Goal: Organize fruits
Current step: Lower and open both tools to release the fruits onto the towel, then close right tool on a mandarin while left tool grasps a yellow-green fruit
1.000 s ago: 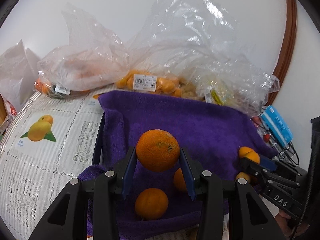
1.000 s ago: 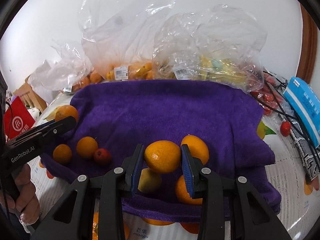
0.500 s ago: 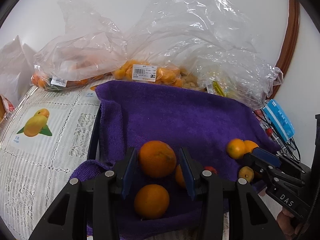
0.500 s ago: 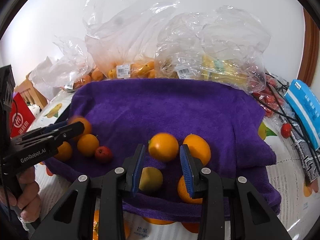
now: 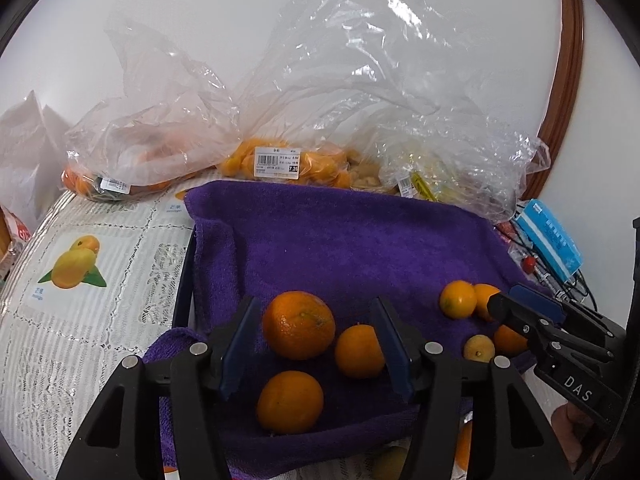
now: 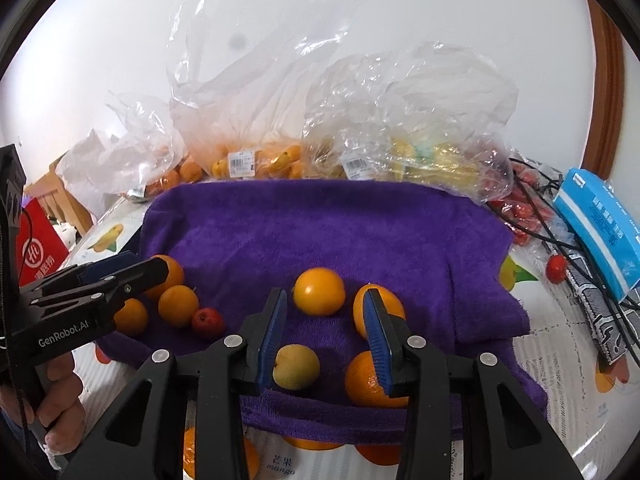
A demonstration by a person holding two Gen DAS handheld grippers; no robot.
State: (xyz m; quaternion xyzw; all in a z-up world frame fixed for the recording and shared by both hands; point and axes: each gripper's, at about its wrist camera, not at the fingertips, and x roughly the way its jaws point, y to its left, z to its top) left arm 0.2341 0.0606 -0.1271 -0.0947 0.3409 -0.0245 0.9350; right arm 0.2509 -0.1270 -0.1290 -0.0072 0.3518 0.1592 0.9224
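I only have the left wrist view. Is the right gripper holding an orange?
Observer: No. The right gripper is open. The orange lies on the purple towel at its fingertips, touching neither pad.
Operator: Anything else between its fingers?
Observer: A pale yellow fruit lies on the towel under the gap, untouched.
Operator: Any fruit hidden from me?
Observer: A small red fruit lies on the towel beside a small orange.
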